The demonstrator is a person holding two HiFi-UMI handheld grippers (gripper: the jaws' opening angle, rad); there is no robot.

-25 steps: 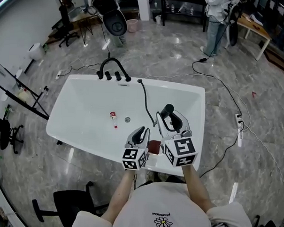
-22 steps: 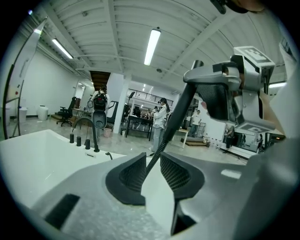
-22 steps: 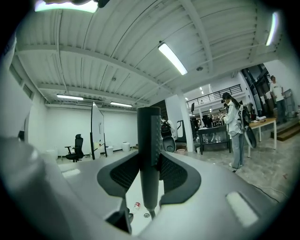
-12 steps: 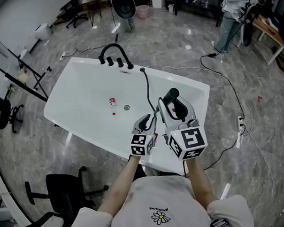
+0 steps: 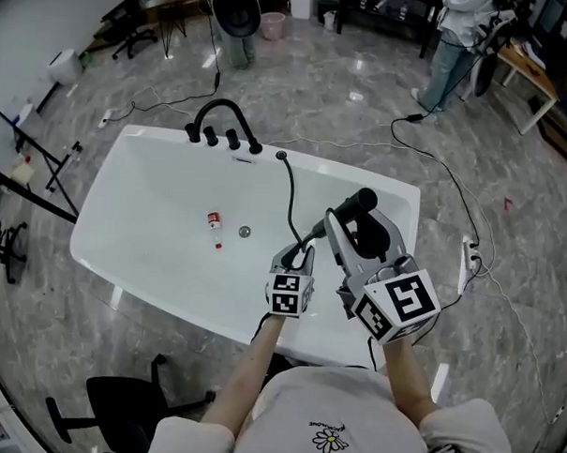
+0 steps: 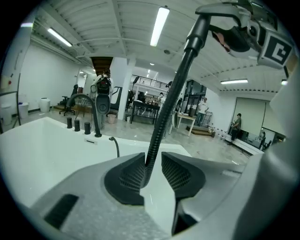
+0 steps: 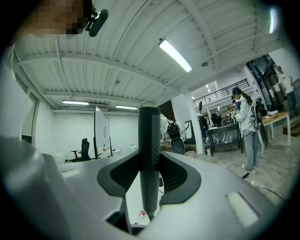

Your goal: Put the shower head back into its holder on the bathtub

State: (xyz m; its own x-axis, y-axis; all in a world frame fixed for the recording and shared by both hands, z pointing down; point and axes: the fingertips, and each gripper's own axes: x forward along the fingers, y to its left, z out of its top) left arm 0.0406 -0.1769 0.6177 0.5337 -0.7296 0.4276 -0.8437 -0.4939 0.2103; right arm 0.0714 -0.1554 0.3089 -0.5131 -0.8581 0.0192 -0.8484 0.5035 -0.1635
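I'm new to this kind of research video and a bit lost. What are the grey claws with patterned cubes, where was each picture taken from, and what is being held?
There is no robot here. A person holds a two-jaw gripper in each hand, and the patterned cubes are part of those grippers. The wide picture comes from a camera on the person's head, looking down at a white bathtub. It has a black faucet at the far rim and a small bottle lying near the drain. The other two pictures come from cameras riding on the grippers, each looking along its own jaws. The right gripper is closed on the handle of the black shower head. The left gripper has just been opening its jaws. The ribbed hose runs up between them, with a gap on one side.
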